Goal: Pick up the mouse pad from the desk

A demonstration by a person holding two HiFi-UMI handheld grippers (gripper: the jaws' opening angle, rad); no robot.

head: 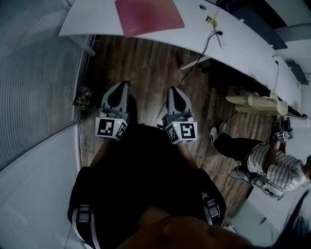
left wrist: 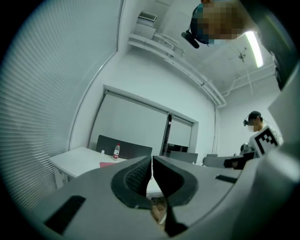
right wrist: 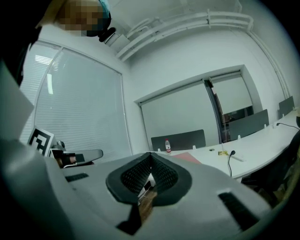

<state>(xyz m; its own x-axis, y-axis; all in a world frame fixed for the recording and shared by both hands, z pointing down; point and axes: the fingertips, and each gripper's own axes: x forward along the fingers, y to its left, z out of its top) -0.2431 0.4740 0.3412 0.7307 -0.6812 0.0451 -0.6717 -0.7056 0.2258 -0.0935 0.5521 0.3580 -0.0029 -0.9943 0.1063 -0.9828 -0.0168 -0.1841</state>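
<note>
Dim, bluish frames with fisheye-bent, vignetted edges, ceiling strip-light (left wrist: pixel 253 42) glare, softly blurred foreground.

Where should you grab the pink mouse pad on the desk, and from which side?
The mouse pad lies flat and thin on the desk, so pinching from above finds nothing. Probably best is its near corner, by the desk's front rim. Come in level from the person's side, with one jaw under that corner and one over.
</note>
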